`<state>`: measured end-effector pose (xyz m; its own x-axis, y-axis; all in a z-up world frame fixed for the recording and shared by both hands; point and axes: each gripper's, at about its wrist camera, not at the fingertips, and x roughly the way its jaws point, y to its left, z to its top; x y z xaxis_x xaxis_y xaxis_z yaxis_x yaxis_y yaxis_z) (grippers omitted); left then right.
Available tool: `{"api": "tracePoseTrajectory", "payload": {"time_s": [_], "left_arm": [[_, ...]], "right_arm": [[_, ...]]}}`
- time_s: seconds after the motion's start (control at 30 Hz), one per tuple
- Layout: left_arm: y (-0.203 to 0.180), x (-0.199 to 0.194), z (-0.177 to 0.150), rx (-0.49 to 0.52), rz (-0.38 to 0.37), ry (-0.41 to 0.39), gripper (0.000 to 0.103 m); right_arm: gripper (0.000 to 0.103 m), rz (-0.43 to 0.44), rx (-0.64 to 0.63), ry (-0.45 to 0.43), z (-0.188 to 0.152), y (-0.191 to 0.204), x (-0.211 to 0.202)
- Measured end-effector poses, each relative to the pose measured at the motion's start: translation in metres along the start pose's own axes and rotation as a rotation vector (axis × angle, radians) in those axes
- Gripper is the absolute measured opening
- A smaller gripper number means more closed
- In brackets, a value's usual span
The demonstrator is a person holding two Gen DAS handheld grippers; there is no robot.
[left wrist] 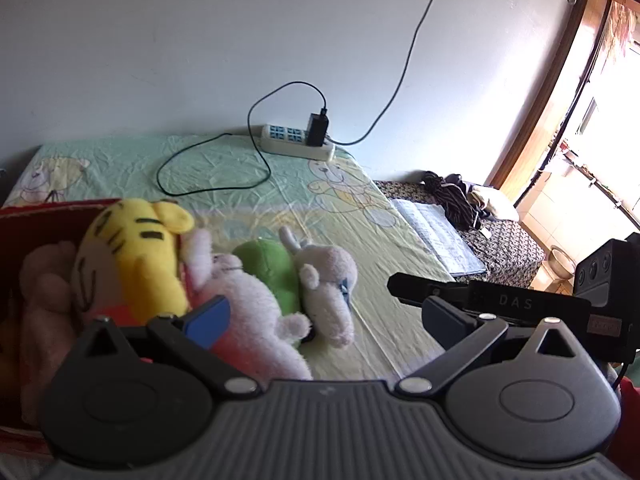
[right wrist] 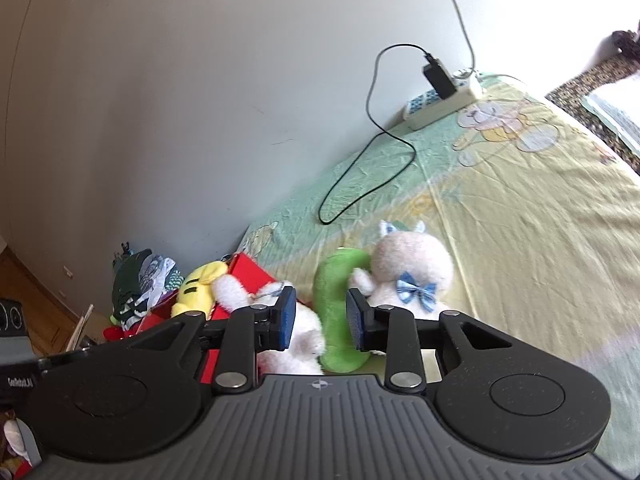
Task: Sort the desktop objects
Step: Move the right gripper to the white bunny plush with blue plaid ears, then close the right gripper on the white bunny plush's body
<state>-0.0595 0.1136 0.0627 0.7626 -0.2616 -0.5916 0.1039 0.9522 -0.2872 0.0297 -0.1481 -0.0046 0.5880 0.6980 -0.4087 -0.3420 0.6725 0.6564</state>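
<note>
Closing in, the right gripper has its fingers part-open around the green plush on the desk, nothing pinched yet, so squeeze the green alone, clear of the white plush; left gripper gapes wide, empty.

green plush partly hidden, red box cropped

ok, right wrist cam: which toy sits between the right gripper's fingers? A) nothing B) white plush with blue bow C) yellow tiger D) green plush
D: the green plush stands in the gap of the right gripper, jaws apart around it.
</note>
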Motion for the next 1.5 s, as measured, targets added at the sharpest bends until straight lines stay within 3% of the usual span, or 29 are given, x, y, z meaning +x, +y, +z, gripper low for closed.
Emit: {"api": "tracePoseTrajectory", "payload": {"time_s": [0.3,0.77,1.13,1.3,1.5], "left_arm": [[-0.021,0.065,0.005,-0.034,-0.071,0.084,0.101],[-0.011,0.140,0.021,-0.128,-0.094,0.162,0.101],[-0.012,0.167,0.023,-0.059,-0.062,0.204,0.101],[-0.011,0.173,0.022,-0.032,-0.053,0.206,0.102],[-0.008,0.176,0.021,-0.029,-0.075,0.213,0.102]], "right_arm": [[0.032,-0.032,0.195,0.016,0.012,-0.061,0.002],[0.036,0.071,0.454,0.082,0.030,-0.122,0.057],[0.038,0.153,0.474,0.143,0.031,-0.135,0.097],[0.051,0.205,0.514,0.166,0.029,-0.140,0.111],[0.057,0.221,0.475,0.180,0.032,-0.134,0.118]]}}
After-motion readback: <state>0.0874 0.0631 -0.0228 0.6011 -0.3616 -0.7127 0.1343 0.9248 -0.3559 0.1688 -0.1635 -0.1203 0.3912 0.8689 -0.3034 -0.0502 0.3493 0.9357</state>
